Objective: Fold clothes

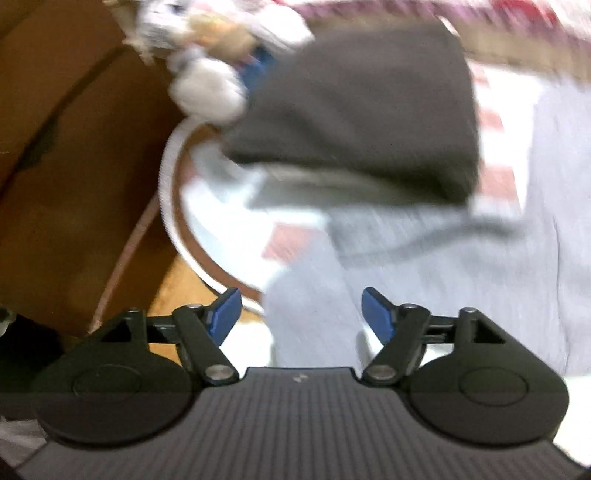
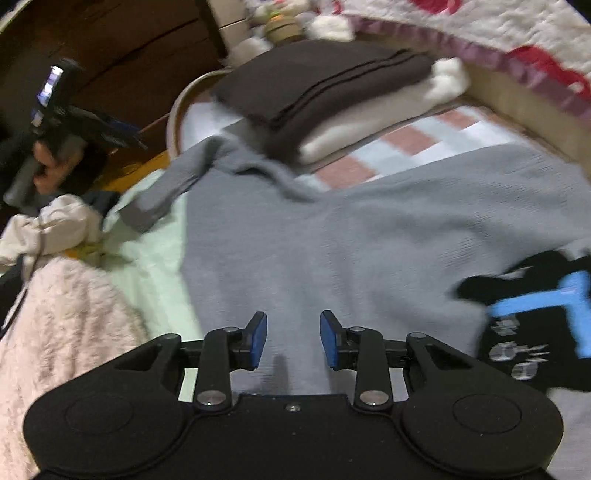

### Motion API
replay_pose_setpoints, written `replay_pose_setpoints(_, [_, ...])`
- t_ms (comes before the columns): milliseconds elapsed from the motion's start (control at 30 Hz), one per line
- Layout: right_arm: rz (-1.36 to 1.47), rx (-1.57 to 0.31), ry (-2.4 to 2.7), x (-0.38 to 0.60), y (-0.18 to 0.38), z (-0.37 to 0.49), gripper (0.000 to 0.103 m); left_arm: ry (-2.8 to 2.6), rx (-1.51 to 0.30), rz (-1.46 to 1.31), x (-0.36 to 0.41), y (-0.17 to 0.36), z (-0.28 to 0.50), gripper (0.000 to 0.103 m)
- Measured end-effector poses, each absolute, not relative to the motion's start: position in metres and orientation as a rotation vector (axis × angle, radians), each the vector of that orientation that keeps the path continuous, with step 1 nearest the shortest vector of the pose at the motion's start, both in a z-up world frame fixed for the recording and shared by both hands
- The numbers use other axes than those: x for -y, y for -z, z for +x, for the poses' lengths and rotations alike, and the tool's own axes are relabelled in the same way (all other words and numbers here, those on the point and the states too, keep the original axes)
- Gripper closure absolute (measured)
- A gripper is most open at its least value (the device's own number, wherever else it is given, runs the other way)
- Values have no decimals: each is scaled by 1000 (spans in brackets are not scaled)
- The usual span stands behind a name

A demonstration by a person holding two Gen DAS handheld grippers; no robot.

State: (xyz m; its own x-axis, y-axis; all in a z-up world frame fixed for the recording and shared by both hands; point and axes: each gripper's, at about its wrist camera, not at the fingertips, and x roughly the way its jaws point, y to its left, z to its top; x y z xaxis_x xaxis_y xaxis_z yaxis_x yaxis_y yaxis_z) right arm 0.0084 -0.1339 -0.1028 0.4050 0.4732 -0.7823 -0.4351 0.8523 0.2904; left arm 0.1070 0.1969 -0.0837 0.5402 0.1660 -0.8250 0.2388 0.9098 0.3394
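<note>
A light grey sweater (image 2: 332, 229) lies spread on the bed, one sleeve (image 2: 173, 184) stretched toward the left edge. My right gripper (image 2: 293, 321) hovers over its body, open, with nothing between the blue pads. My left gripper (image 1: 301, 299) stands open wide above the sweater's (image 1: 443, 258) edge, also with nothing in it. In the right wrist view the left gripper (image 2: 125, 133) shows at far left, held by a hand (image 2: 48, 166). A folded dark brown garment (image 2: 317, 85) sits on a folded white one (image 2: 354, 129) behind the sweater. The left wrist view is blurred.
A black garment with blue print (image 2: 535, 321) lies at the right. A pink fluffy blanket (image 2: 66, 314) covers the near left. Plush toys (image 2: 325, 22) and a red-and-white quilt (image 2: 480, 33) line the back. The checked sheet (image 2: 406, 140) ends at the bed's white rim (image 1: 166, 166), with brown floor (image 1: 74, 147) beyond.
</note>
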Motion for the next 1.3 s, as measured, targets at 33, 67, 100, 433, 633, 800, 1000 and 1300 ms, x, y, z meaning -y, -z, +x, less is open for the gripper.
replay_pose_setpoints(33, [39, -1010, -596, 128, 107, 6, 63, 42, -1025, 476, -190, 97, 103, 29])
replay_pose_setpoints(67, [27, -1019, -624, 123, 110, 2, 61, 24, -1015, 512, -186, 107, 100, 31])
replay_pose_setpoints(100, [8, -1027, -657, 119, 112, -3, 59, 3, -1001, 548, -183, 116, 97, 34])
replay_pose_setpoints(433, [-241, -1019, -731, 105, 129, -34, 44, -105, -1011, 568, -209, 138, 111, 103])
replay_pose_setpoints(633, [-315, -1025, -744, 101, 136, -41, 56, -355, -830, 453, -242, 90, 118, 103])
replay_pose_setpoints(800, [-243, -1019, -737, 113, 128, -42, 75, -195, -926, 214, -248, 78, 115, 50])
replay_pose_setpoints(1000, [-107, -1021, -710, 125, 131, -39, 76, 16, -1051, 330, -197, 130, 97, 23])
replay_pose_setpoints(1300, [-121, -1006, -652, 122, 139, -41, 49, -126, -1017, 545, -194, 149, 95, 94])
